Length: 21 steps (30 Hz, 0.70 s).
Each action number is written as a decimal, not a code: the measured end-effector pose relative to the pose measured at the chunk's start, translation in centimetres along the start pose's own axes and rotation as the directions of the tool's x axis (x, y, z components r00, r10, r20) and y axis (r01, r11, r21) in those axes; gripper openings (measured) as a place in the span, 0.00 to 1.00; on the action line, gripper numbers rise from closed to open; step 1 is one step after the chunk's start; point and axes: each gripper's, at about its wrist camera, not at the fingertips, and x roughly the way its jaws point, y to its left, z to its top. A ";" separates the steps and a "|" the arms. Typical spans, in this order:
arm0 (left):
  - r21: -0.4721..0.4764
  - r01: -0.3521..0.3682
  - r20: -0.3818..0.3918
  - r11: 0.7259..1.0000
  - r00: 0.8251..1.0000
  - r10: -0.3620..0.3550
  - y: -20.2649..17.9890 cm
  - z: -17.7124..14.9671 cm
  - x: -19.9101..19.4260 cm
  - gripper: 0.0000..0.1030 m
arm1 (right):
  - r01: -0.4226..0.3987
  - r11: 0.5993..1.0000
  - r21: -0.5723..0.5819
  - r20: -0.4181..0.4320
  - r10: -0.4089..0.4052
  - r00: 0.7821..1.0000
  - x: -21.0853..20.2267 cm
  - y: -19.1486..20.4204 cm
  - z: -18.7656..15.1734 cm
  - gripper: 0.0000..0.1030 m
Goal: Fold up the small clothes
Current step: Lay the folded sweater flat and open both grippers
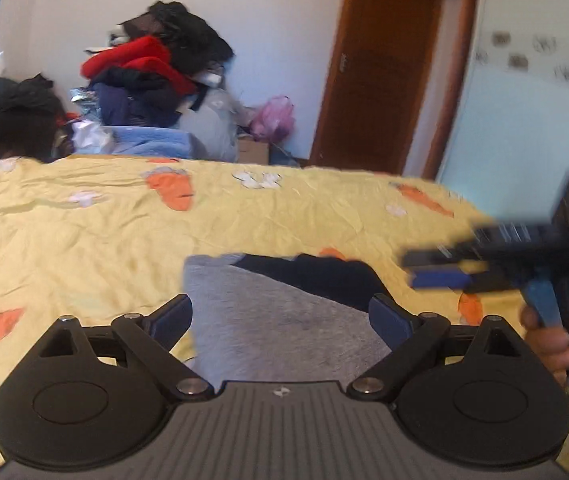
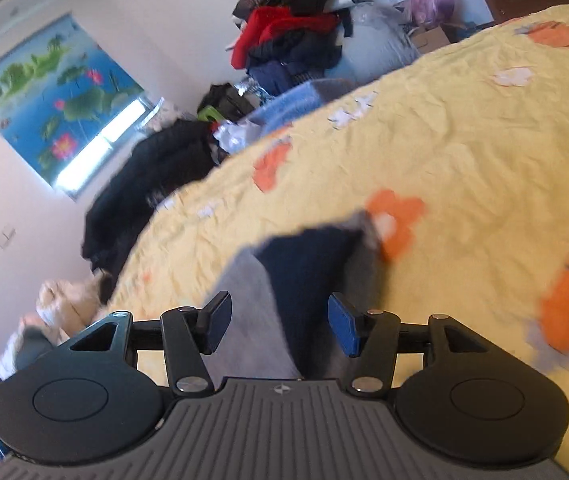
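The small garment (image 1: 284,320), grey with a dark navy part folded across its far side, lies flat on the yellow carrot-print bedspread (image 1: 84,240), close to the near edge of the bed, and neither tool has hold of it. The risk I see is that the fold is loose: the navy flap sits at a slant over the grey, and if a pad catches an edge on the way back in, the layers could drag apart or the whole piece could slide on the crumpled sheet. A grab with only one layer pinched would likewise pull the fold askew. The left gripper (image 1: 280,316) hangs over the grey cloth, tipped downward, its jaws spread wide with nothing pinched between them. The right gripper (image 2: 280,324) is rolled so the bed looks tilted in its view, also aimed downward over the garment, its blue pads (image 2: 344,330) standing partly apart and clear of the fabric. From the left view the person's hand (image 1: 552,336) shows wrapped round the right tool's handle, just beside the garment's right side.
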 end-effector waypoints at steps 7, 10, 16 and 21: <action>0.102 -0.084 -0.133 0.991 0.986 0.097 -1.4 -3.7 8.2 0.96 | 0.125 0.991 -0.044 -0.119 -0.130 0.984 11.6 -1.1 1.2 0.52; 0.086 -0.082 -0.119 0.993 0.989 0.092 -1.0 -4.0 8.9 1.00 | 0.121 0.992 0.035 -0.109 -0.116 0.987 12.2 -2.5 1.9 0.38; 0.104 -0.073 -0.085 0.992 0.993 0.082 -1.0 -3.9 5.5 0.99 | 0.145 0.989 0.031 -0.104 -0.141 0.985 9.6 -1.5 2.0 0.35; 0.097 0.026 -0.084 0.995 0.996 -0.018 -1.6 -5.3 1.9 0.99 | 0.047 0.998 -0.049 -0.028 -0.048 0.998 3.5 1.5 -1.6 0.60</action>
